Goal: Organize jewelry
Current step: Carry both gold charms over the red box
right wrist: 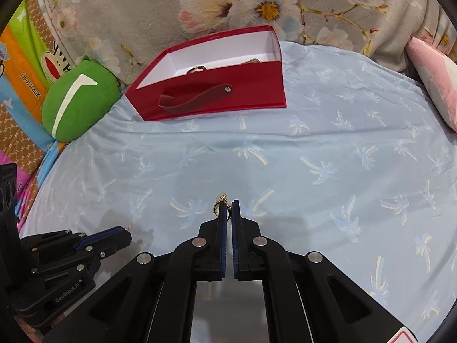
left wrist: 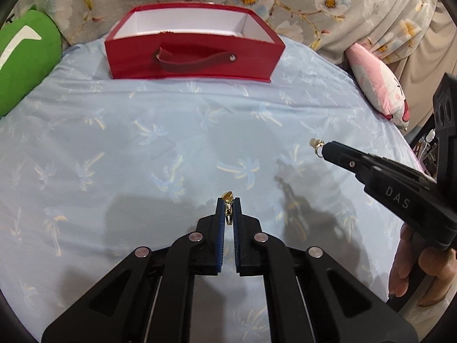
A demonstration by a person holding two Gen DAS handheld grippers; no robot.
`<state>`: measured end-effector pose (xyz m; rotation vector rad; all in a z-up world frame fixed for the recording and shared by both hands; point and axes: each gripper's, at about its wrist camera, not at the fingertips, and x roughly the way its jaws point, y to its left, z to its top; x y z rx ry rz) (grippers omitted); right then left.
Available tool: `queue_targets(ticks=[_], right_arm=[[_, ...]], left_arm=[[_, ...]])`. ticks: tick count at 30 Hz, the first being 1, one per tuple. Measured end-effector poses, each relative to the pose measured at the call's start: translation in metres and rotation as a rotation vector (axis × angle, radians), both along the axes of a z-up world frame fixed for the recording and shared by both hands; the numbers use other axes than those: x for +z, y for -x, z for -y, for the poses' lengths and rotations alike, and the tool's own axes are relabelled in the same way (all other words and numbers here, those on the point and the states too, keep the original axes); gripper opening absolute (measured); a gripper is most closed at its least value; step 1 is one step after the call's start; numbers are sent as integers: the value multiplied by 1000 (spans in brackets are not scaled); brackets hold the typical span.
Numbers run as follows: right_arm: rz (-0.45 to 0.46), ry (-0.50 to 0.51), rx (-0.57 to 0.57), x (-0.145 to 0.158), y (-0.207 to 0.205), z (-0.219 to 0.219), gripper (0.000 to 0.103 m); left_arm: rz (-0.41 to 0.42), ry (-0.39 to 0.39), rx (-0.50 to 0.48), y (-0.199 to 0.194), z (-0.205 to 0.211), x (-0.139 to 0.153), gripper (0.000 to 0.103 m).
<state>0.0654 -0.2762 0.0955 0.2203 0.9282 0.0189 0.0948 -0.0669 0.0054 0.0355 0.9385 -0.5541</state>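
An open red box (left wrist: 194,57) with a white inside and a strap handle stands at the far side of the light blue bedsheet; it also shows in the right wrist view (right wrist: 211,94), with some jewelry (right wrist: 197,69) lying inside. My left gripper (left wrist: 228,204) is shut on a small gold earring (left wrist: 228,197), held above the sheet. My right gripper (right wrist: 227,207) is shut on another gold earring (right wrist: 221,198). From the left wrist view the right gripper (left wrist: 324,148) is at the right with its earring (left wrist: 315,144) at the tip. The left gripper (right wrist: 125,233) shows low left in the right wrist view.
A green plush cushion (left wrist: 25,60) lies left of the box, also in the right wrist view (right wrist: 77,103). A pink pillow (left wrist: 380,85) lies at the right. A floral blanket (right wrist: 200,8) rises behind the box. Colourful mats (right wrist: 20,65) lie far left.
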Motion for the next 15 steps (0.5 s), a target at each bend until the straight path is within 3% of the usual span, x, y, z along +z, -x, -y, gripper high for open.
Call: queue_targets(ticks=[8, 15], right_arm=[[88, -2, 48, 40, -28, -6, 3], [184, 15, 96, 82, -91, -5, 2]], left_arm=[[95, 8, 75, -35, -23, 41, 4], [223, -4, 137, -98, -36, 87, 4]])
